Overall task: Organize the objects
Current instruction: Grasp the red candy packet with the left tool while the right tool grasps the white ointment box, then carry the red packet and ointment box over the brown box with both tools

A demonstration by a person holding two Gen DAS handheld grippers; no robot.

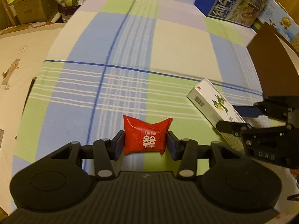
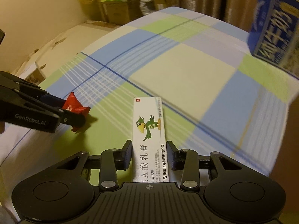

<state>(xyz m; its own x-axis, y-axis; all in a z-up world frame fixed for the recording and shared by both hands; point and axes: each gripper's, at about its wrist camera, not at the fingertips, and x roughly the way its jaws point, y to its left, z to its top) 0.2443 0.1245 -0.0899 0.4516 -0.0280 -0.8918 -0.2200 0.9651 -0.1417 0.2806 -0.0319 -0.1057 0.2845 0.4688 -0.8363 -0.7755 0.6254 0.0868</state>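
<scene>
Over the checked cloth (image 1: 177,43) the left gripper (image 1: 144,143) pinches a light, crinkly red packet (image 1: 144,136) by its middle, while the right gripper (image 2: 148,155) clasps a stiff box (image 2: 149,130) at its sides.

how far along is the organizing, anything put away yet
Nothing looks put away yet. In hand: the left tool grips the red candy packet, and the right tool holds the white ointment box. Both hang above the plaid cloth. Placing both is left.
</scene>
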